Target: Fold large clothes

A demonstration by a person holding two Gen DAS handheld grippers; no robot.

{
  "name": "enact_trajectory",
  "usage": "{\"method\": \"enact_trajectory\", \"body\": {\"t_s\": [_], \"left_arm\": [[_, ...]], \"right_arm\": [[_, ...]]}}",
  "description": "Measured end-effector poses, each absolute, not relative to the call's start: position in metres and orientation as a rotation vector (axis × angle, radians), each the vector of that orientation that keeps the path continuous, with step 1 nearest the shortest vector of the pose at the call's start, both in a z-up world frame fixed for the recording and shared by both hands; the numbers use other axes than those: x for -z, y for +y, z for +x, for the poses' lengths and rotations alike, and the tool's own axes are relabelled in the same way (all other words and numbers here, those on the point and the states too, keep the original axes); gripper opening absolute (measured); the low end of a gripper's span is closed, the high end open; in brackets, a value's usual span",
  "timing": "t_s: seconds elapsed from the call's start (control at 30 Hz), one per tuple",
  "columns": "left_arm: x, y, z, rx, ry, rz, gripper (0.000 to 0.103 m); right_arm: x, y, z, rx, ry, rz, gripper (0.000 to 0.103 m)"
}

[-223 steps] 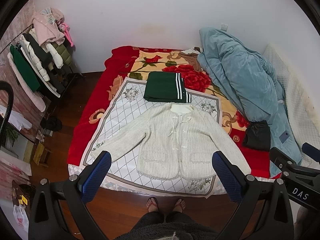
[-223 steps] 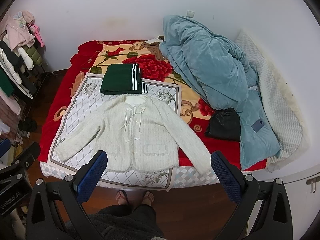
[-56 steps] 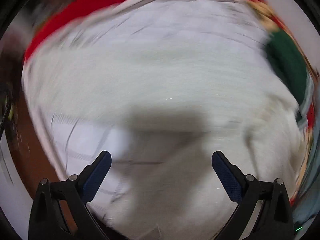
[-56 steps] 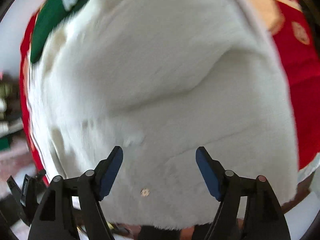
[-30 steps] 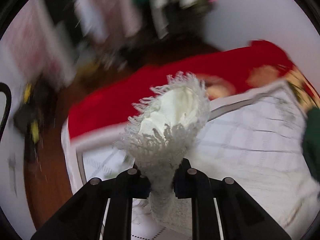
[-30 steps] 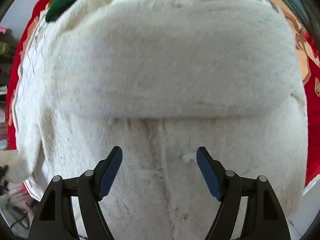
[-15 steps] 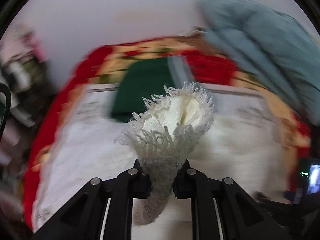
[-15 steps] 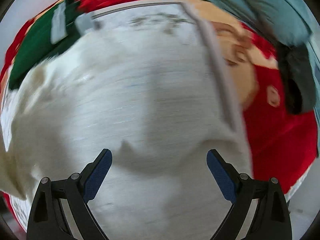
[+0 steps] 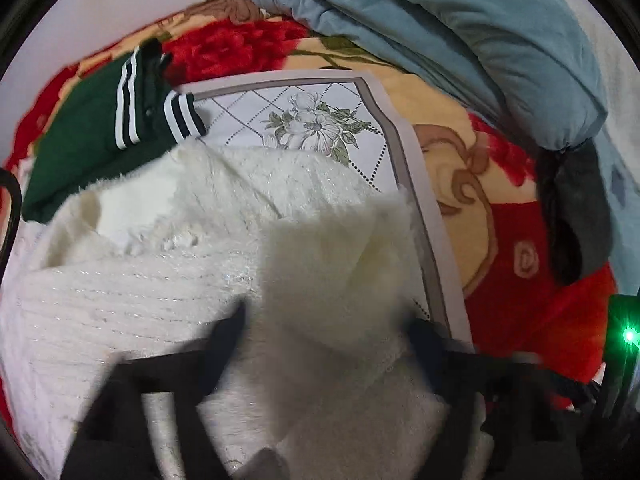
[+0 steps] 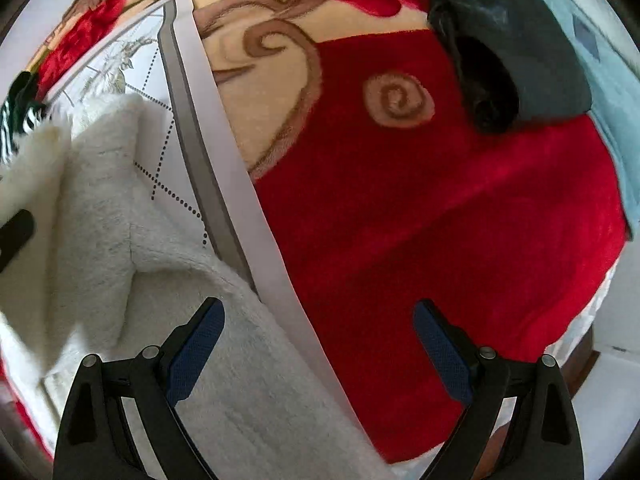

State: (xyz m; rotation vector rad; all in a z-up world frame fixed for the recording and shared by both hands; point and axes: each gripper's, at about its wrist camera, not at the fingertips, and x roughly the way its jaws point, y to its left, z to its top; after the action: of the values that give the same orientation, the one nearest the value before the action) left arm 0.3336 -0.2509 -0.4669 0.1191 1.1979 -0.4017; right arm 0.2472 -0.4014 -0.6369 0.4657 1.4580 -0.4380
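Observation:
A white fuzzy cardigan [image 9: 160,300] lies on a diamond-patterned mat [image 9: 320,92] on the bed. One sleeve [image 9: 340,272] is folded across its body. My left gripper [image 9: 328,340] hangs just above that sleeve, blurred, its jaws opening, with the sleeve end loose between the wide-spread fingers. In the right wrist view the cardigan's [image 10: 100,220] other sleeve runs down to the lower left. My right gripper [image 10: 318,352] points down, open and empty. Its left finger [image 10: 196,344] is over that sleeve and its right finger over the red blanket [image 10: 440,220].
A folded green garment with white stripes [image 9: 92,136] sits beyond the cardigan's collar. A blue quilt [image 9: 460,20] is piled along the right of the bed, with a black bundle [image 10: 520,52] beside it. The mat's grey border [image 10: 224,168] crosses between my right fingers.
My left gripper carried the fringed sleeve cuff across the cardigan to the right, then opened and let it drop. My right gripper slid right, off the cardigan's body to the mat's edge.

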Motion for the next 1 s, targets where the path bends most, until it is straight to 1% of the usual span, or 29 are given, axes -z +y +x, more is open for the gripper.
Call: {"method": "enact_trajectory", "body": {"t_s": [0.17,0.27,0.3,0.37,0.43,0.5,0.63,0.67,0.7,0.73,0.77,0.83,0.87,0.9,0.97,1.0], "left_arm": [[0.451,-0.181,0.328,0.221,1.148,0.139,0.091],[0.453,-0.117,0.303,-0.038,1.095,0.322,0.091],[0.463,-0.094,0.294,-0.127,1.100,0.395,0.091],[0.494,-0.054,0.285,-0.258,1.177,0.492,0.091],[0.522,-0.027,0.283,-0.334,1.245,0.526,0.091],[0.549,-0.009,0.290,-0.410,1.271,0.607,0.091],[0.571,0.013,0.312,-0.470,1.292,0.573,0.103],[0.570,0.018,0.317,-0.482,1.290,0.537,0.103],[0.568,0.021,0.318,-0.488,1.284,0.511,0.103],[0.566,0.025,0.320,-0.492,1.279,0.481,0.103],[0.564,0.030,0.321,-0.493,1.281,0.461,0.103],[0.562,0.039,0.323,-0.489,1.288,0.410,0.103],[0.561,0.044,0.324,-0.490,1.290,0.395,0.103],[0.561,0.048,0.325,-0.497,1.286,0.397,0.103],[0.562,0.057,0.327,-0.516,1.281,0.404,0.103],[0.563,0.062,0.327,-0.521,1.284,0.395,0.103]], "right_arm": [[0.630,-0.403,0.248,0.330,1.456,0.483,0.096],[0.621,-0.389,0.245,0.274,1.480,0.457,0.096],[0.621,-0.384,0.246,0.257,1.490,0.435,0.096],[0.620,-0.369,0.246,0.246,1.525,0.354,0.096],[0.623,-0.359,0.247,0.232,1.538,0.301,0.096],[0.630,-0.351,0.254,0.226,1.547,0.255,0.096],[0.643,-0.336,0.278,0.209,1.529,0.138,0.096],[0.647,-0.332,0.286,0.192,1.519,0.109,0.096],[0.650,-0.327,0.293,0.167,1.511,0.086,0.093],[0.653,-0.323,0.300,0.141,1.501,0.063,0.079],[0.657,-0.314,0.311,0.084,1.494,0.034,0.071],[0.664,-0.302,0.323,0.002,1.509,0.020,0.033],[0.666,-0.292,0.329,-0.050,1.513,0.023,0.024],[0.663,-0.284,0.332,-0.074,1.501,0.007,0.019],[0.657,-0.273,0.336,-0.113,1.478,-0.008,0.015],[0.653,-0.271,0.338,-0.140,1.467,0.034,0.013]]}}
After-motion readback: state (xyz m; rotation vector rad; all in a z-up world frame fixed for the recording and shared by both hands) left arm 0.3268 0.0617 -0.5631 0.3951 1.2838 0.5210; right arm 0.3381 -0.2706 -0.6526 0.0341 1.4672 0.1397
